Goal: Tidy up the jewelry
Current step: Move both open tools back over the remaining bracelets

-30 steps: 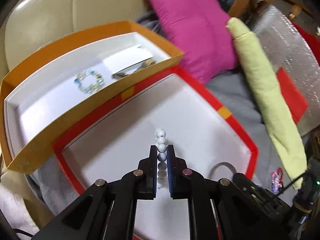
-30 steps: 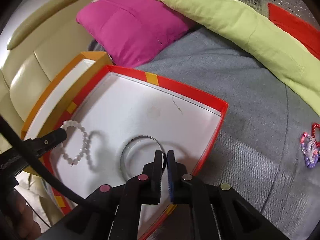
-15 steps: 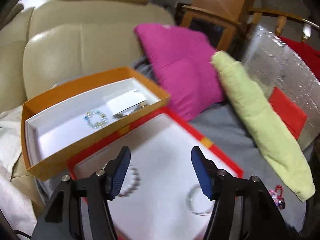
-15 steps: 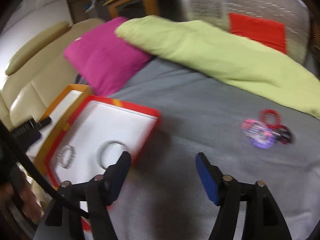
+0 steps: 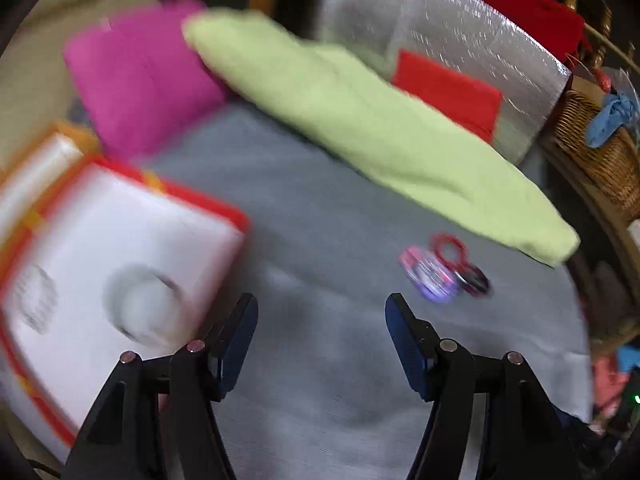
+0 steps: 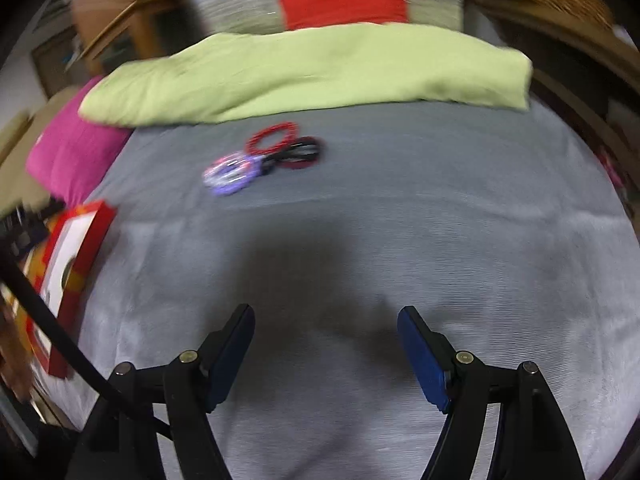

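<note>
Grey cloth, bracelets [image 6: 264, 156] ahead of right gripper [image 6: 326, 334], both grippers wide open, empty

bedspread [image 6: 400, 240]: plain grey
long cushion [image 6: 304, 72]: pale lime green
square cushion [image 5: 140, 76]: magenta
tray [image 5: 208, 200]: red rim, white floor, yellow tape patches
bracelets [image 6: 264, 156]: red beads, black-and-red, purple-pink-white mix
foil sheet [image 5: 460, 32]: silver, with a red patch
gripper pads [image 6: 424, 356]: blue on black fingers
basket [image 5: 604, 160]: brown wicker
</note>
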`<act>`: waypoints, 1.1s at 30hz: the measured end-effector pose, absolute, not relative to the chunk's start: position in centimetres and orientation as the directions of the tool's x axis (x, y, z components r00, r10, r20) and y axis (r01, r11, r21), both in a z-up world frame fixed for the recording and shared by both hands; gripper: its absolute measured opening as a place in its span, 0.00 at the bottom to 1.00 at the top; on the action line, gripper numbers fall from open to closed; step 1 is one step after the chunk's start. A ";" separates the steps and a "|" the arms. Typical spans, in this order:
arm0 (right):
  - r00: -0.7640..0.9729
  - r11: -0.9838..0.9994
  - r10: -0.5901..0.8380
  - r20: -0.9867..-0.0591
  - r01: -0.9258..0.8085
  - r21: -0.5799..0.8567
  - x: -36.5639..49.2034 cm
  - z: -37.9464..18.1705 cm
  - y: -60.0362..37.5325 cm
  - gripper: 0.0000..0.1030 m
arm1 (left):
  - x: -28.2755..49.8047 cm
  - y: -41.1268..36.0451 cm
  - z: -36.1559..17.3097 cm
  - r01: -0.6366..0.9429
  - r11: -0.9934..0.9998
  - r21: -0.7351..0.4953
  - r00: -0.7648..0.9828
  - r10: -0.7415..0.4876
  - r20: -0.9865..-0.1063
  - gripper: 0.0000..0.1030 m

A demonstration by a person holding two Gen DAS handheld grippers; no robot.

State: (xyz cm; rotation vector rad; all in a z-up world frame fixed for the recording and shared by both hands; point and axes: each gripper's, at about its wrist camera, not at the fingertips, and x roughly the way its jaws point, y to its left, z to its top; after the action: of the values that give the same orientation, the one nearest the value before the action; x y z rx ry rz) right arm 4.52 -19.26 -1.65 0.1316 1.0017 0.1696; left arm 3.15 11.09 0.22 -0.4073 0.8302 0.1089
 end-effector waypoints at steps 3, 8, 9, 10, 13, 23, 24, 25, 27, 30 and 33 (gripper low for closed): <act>0.509 0.957 0.266 -0.819 -0.036 0.288 6.1 -1.7 -21.1 0.75 | 4.3 9.5 -1.9 -0.235 0.919 -0.316 0.603 -0.117 -0.789 0.65; 0.462 0.828 0.473 -0.750 0.058 0.558 11.3 -1.8 -21.2 0.75 | 4.3 10.5 -1.5 -0.243 0.911 -0.332 0.620 -0.117 -0.775 0.65; 0.457 0.802 0.500 -0.735 0.076 0.593 12.2 -2.0 -21.0 0.75 | 4.2 10.7 -1.5 -0.250 0.908 -0.336 0.621 -0.115 -0.775 0.65; 0.454 0.757 0.543 -0.707 0.099 0.646 13.5 -2.1 -20.6 0.75 | 4.3 11.0 -1.6 -0.259 0.904 -0.339 0.619 -0.114 -0.777 0.65; 0.446 0.703 0.584 -0.678 0.142 0.697 15.8 -2.6 -19.2 0.72 | 4.4 11.9 -1.7 -0.274 0.898 -0.344 0.613 -0.112 -0.782 0.65; 0.418 0.639 0.597 -0.685 0.268 0.721 20.9 -6.1 -16.3 0.48 | 4.6 12.8 -1.2 -0.272 0.890 -0.367 0.641 -0.117 -0.758 0.65; 0.419 0.643 0.588 -0.692 0.276 0.714 21.1 -6.3 -16.2 0.45 | 4.5 12.8 -1.1 -0.268 0.891 -0.367 0.643 -0.118 -0.757 0.65; 0.419 0.646 0.582 -0.697 0.283 0.709 21.2 -6.4 -16.1 0.34 | 4.5 12.7 -1.0 -0.263 0.893 -0.365 0.644 -0.120 -0.756 0.65; 0.406 0.654 0.578 -0.708 0.289 0.699 21.3 -6.8 -15.9 0.11 | 4.5 12.5 -0.9 -0.257 0.897 -0.361 0.646 -0.118 -0.754 0.65; 0.428 0.688 0.550 -0.717 0.254 0.679 20.4 -6.2 -16.1 0.06 | 4.5 12.4 -0.8 -0.259 0.897 -0.357 0.648 -0.113 -0.753 0.65; 0.440 0.717 0.546 -0.713 0.195 0.669 19.0 -4.9 -16.8 0.06 | 4.5 12.2 -0.9 -0.259 0.901 -0.348 0.645 -0.106 -0.756 0.65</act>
State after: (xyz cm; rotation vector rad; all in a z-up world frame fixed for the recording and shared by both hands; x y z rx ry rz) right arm 19.03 -16.76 -4.94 0.7778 1.1209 0.2474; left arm 4.45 12.19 -0.91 -0.4544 0.8728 0.0906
